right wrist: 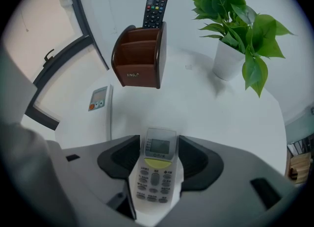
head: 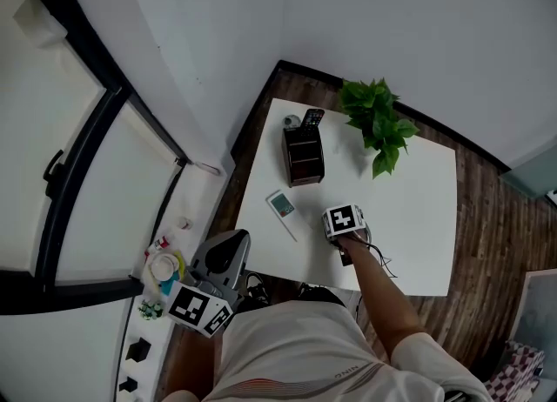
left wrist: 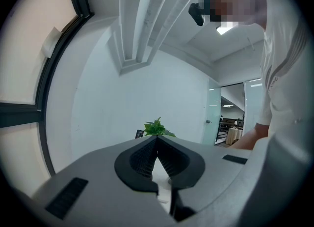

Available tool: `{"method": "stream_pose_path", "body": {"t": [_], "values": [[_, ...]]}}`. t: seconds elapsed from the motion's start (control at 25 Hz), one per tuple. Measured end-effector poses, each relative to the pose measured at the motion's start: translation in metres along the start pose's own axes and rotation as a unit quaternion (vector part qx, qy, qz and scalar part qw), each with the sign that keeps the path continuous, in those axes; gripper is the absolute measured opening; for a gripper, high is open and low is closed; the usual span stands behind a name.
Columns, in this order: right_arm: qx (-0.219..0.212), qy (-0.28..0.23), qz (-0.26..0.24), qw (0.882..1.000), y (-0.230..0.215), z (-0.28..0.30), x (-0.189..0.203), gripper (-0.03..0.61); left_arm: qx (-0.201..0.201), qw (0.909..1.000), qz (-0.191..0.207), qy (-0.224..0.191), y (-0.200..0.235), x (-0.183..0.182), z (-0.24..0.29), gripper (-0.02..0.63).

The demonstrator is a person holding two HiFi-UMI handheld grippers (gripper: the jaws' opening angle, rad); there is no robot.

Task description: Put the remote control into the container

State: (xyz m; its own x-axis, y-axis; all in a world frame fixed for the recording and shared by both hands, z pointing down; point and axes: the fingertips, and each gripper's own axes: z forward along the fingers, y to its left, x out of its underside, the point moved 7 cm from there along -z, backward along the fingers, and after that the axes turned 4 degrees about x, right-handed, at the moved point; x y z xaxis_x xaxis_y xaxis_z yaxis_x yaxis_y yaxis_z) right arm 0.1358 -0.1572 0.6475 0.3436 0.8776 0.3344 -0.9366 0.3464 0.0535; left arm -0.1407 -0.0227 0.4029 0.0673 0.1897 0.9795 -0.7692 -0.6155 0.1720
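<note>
A white remote control with a yellow button (right wrist: 154, 172) lies lengthwise between the jaws of my right gripper (right wrist: 158, 147), whose pads press on both its sides. That gripper (head: 344, 222) hovers over the near part of the white table (head: 418, 226), its marker cube hiding the remote in the head view. The brown wooden container (right wrist: 139, 56) (head: 303, 155) stands farther back, with a black remote (right wrist: 155, 10) upright in its rear slot. A second small white remote (right wrist: 98, 98) (head: 281, 204) lies flat left of me. My left gripper (head: 218, 261) (left wrist: 156, 140) is shut and empty, off the table's near-left corner.
A potted green plant (head: 376, 122) (right wrist: 235, 19) stands at the back right of the container. A window ledge with small cups and clutter (head: 164, 268) runs along the left. Dark wooden floor (head: 496, 235) borders the table on the right.
</note>
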Motion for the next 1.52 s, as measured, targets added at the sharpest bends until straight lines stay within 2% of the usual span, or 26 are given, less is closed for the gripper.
{"method": "stream_pose_path", "body": {"t": [0.24, 0.4, 0.52, 0.64, 0.76, 0.88, 1.24, 1.36, 1.52], "values": [[-0.012, -0.034, 0.008, 0.999, -0.002, -0.014, -0.002, 0.233, 0.007, 1.0000, 0.002, 0.003, -0.003, -0.001, 0.003, 0.008], [-0.025, -0.105, 0.023, 0.994, -0.005, -0.051, -0.011, 0.230, 0.010, 0.9999, 0.001, 0.001, -0.002, -0.001, 0.005, 0.008], [-0.042, -0.174, 0.035, 0.983, -0.009, -0.082, -0.023, 0.230, 0.011, 0.9999, 0.000, 0.002, -0.002, 0.000, 0.006, 0.008], [-0.073, -0.256, 0.050, 0.963, -0.010, -0.114, -0.041, 0.230, 0.012, 0.9999, -0.002, 0.002, -0.002, 0.000, 0.008, 0.008], [-0.097, -0.345, 0.053, 0.932, -0.009, -0.147, -0.064, 0.230, 0.014, 0.9999, -0.004, 0.000, -0.002, 0.000, 0.009, 0.008], [-0.100, -0.416, 0.035, 0.903, -0.006, -0.171, -0.084, 0.230, 0.012, 0.9999, -0.005, 0.001, 0.000, 0.001, 0.009, 0.008], [-0.111, -0.525, 0.032, 0.843, 0.003, -0.177, -0.136, 0.230, -0.011, 0.9998, -0.014, 0.006, 0.016, 0.001, 0.008, 0.008], [-0.110, -0.546, 0.030, 0.830, 0.009, -0.170, -0.151, 0.230, -0.019, 0.9996, -0.017, 0.009, 0.025, 0.002, 0.009, 0.008], [-0.091, -0.551, 0.030, 0.829, 0.014, -0.148, -0.168, 0.230, -0.030, 0.9992, -0.021, 0.014, 0.037, 0.001, 0.012, 0.008]]}}
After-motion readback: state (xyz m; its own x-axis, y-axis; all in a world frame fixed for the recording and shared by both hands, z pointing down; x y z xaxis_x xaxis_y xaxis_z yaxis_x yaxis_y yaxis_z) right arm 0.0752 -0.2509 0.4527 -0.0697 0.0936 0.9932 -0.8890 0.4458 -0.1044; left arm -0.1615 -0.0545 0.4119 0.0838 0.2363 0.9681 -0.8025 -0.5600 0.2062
